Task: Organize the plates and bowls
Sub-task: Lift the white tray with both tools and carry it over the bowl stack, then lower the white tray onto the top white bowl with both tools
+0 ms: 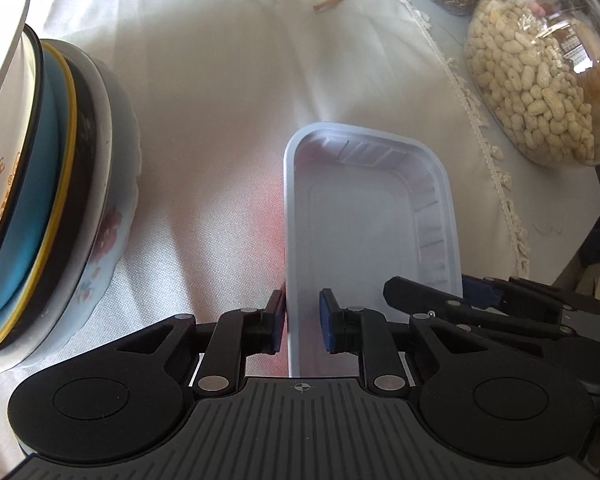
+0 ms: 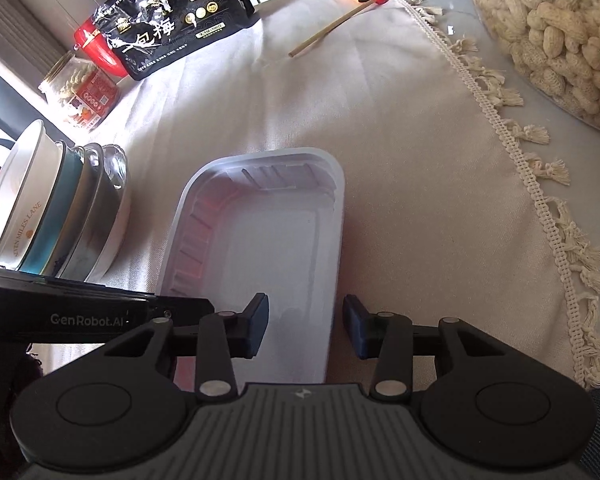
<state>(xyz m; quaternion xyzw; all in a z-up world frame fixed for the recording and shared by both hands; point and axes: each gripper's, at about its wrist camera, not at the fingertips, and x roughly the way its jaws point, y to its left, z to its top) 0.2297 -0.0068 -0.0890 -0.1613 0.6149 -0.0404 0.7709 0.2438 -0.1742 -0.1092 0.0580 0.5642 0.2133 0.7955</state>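
Beside the stacked bowls (image 1: 40, 200), a white plastic tray (image 1: 364, 216) is straddled at both long rims. The left gripper (image 1: 302, 326) and right gripper (image 2: 306, 326) are parted, nothing clamped.

Sunlit white fringed tablecloth (image 2: 380, 120), tabletop (image 2: 452, 12) beyond.

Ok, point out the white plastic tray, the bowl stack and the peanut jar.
white plastic tray (image 1: 360, 216): left wrist view, bare floor.
bowl stack (image 2: 56, 216): right wrist view, teal bowl's side.
peanut jar (image 1: 532, 80): left wrist view, side wall.
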